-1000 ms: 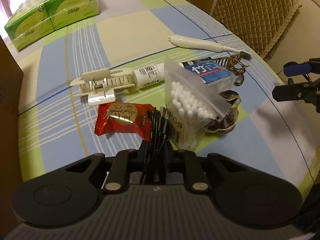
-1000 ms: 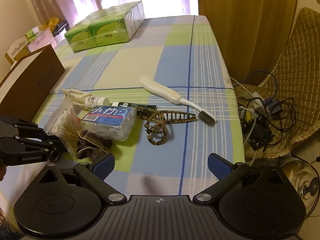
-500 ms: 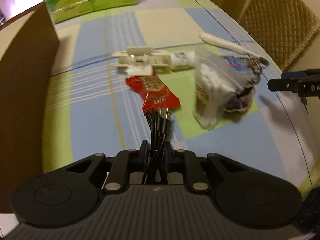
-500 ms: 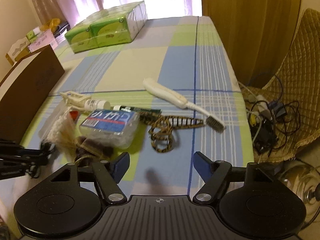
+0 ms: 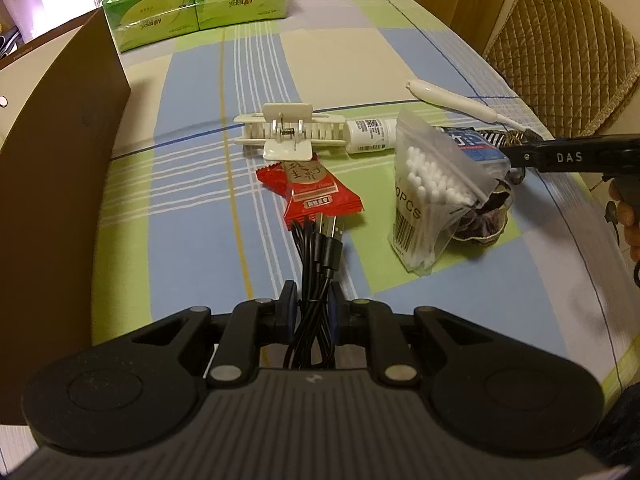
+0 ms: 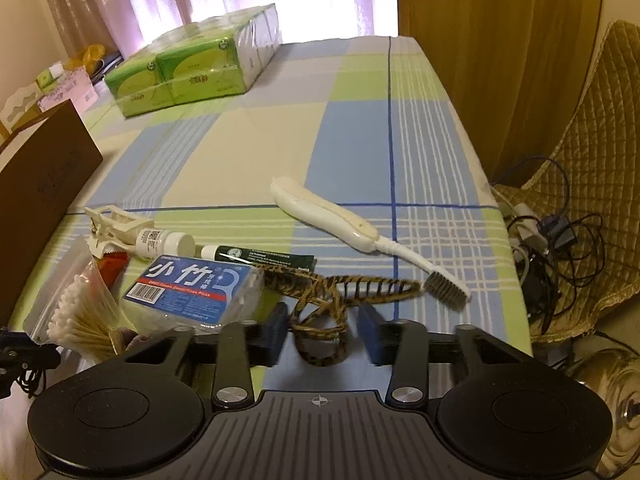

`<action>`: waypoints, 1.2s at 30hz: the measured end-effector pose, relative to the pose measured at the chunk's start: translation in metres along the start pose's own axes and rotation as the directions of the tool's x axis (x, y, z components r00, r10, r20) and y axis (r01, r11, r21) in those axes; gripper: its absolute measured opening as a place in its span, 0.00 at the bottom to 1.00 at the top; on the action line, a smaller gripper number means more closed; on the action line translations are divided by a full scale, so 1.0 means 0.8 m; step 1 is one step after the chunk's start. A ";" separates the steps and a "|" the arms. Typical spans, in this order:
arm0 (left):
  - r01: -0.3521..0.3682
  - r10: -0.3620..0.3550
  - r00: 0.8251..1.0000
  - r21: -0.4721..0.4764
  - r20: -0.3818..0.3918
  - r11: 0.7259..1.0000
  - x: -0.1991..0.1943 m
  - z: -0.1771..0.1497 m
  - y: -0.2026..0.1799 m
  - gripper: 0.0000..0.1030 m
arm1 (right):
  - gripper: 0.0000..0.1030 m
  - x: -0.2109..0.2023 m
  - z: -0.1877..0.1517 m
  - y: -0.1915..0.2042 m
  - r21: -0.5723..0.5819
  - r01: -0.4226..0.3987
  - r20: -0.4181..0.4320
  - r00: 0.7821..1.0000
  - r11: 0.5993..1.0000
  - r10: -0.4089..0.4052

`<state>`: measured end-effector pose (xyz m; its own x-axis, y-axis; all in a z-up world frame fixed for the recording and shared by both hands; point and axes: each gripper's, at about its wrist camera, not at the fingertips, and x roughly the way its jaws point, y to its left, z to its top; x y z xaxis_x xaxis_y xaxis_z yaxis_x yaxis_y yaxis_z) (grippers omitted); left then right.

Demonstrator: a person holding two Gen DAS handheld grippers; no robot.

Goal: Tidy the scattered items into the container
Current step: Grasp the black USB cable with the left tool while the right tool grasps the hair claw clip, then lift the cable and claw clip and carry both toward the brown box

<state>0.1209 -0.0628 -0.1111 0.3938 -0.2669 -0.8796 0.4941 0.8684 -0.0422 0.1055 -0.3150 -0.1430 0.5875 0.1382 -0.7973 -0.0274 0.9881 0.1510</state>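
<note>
Here, in the left wrist view, the left gripper is seen with its jaws clamped on a bundle of black cable, whose plug ends point forward above the checked bench. Just ahead, a red snack packet is laid, and beyond it a white hair clip. A bag of cotton swabs is leaned to the right. A brown cardboard box is stood at the left edge.

In the right wrist view, the right gripper is held with its jaws apart on either side of a striped hair claw, without touching it. A blue floss-pick box lies just left of the claw, and a white toothbrush is laid beyond.
</note>
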 end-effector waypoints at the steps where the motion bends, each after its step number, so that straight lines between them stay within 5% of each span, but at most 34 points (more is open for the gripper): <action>1: -0.001 0.001 1.000 0.000 0.000 1.000 0.000 -0.001 0.000 0.12 | 0.33 -0.001 -0.002 -0.001 0.000 0.001 0.005 1.000 1.000 -0.001; 20: 0.014 -0.016 0.999 -0.030 -0.050 0.999 -0.008 -0.046 -0.017 0.13 | 0.32 -0.079 -0.080 -0.009 -0.066 -0.005 -0.114 0.994 0.998 -0.003; 21: 0.016 -0.018 0.999 -0.040 -0.046 0.999 -0.008 -0.045 -0.016 0.13 | 0.38 -0.080 -0.083 -0.007 -0.070 -0.008 -0.108 0.994 0.998 0.000; 22: 0.018 -0.020 0.999 -0.048 -0.042 0.999 -0.007 -0.044 -0.015 0.16 | 0.56 -0.080 -0.085 -0.005 -0.074 -0.009 -0.106 0.994 0.997 0.002; 24: 0.010 -0.011 0.999 -0.052 -0.036 0.999 -0.005 -0.040 -0.016 0.17 | 0.75 -0.081 -0.086 -0.002 -0.067 0.005 -0.081 0.997 0.998 -0.011; 29: -0.011 0.010 1.000 -0.040 -0.024 0.999 -0.002 -0.036 -0.020 0.17 | 0.74 -0.070 -0.083 -0.001 -0.042 0.020 -0.071 0.997 0.999 -0.023; 30: -0.015 0.014 1.000 -0.040 -0.022 0.999 -0.002 -0.037 -0.021 0.17 | 0.64 -0.068 -0.082 -0.002 -0.036 0.020 -0.069 0.997 0.999 -0.023; 31: -0.018 0.017 1.000 -0.042 -0.020 0.999 -0.002 -0.037 -0.021 0.16 | 0.41 -0.065 -0.082 -0.002 -0.036 0.022 -0.070 0.997 0.999 -0.025; 36: -0.035 0.035 0.999 -0.048 -0.020 0.998 -0.006 -0.044 -0.024 0.16 | 0.32 -0.065 -0.088 0.005 -0.087 0.026 -0.061 0.998 0.996 -0.031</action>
<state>0.0821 -0.0633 -0.1226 0.3952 -0.2284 -0.8898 0.4420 0.8964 -0.0338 0.0176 -0.3133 -0.1419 0.5375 0.1109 -0.8360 -0.0823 0.9935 0.0789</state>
